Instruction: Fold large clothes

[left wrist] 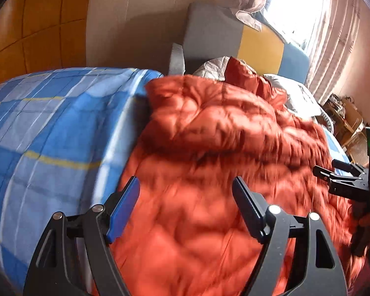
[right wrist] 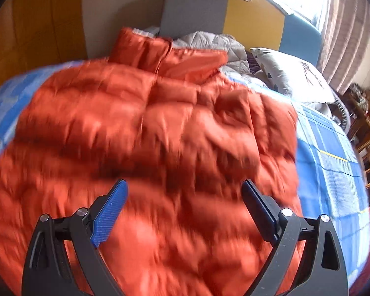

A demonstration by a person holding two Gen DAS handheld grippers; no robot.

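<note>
On the blue checked bedspread we see our orange puffer jacket spread out, our left gripper above its left edge, fingers apart, grasping nothing, our right gripper over its near middle, likewise released, white pillow far right.

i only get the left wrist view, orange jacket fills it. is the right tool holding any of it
Observer: No. In the right wrist view the right tool is open over the orange jacket, nothing between its fingers.
Operator: what's to the right of the jacket, i barely see that side
Observer: A wide strip of blue plaid bedsheet lies bare there.
Operator: is the collar end visible
Observer: Yes. The collar lies at the far end, towards the headboard, with a patterned white pillow to its right.
</note>
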